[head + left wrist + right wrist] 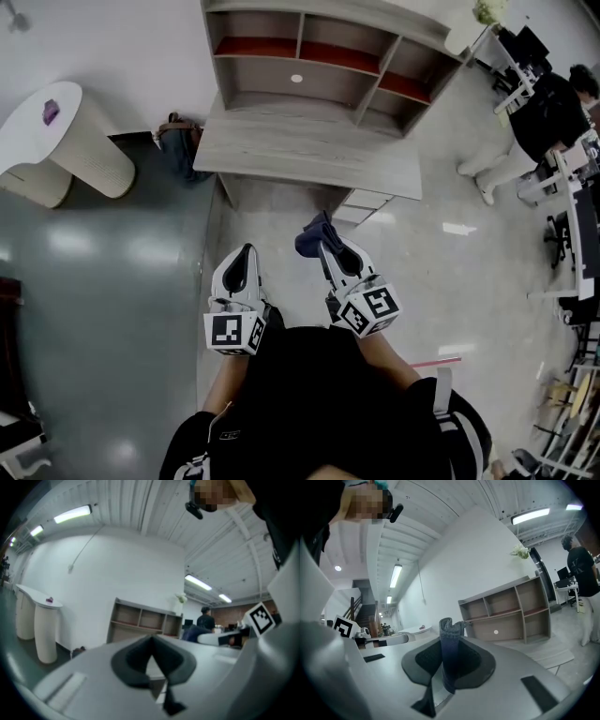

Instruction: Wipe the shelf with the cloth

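Pinching the dark cloth [312, 234], right gripper [328, 253] faces the shelf [281, 86]; left gripper [244, 253] closed, empty

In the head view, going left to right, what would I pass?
White round table → left gripper, shut and empty → right gripper, shut on the dark blue cloth → person in black at far right. The shelf spans the middle, so it is left out.
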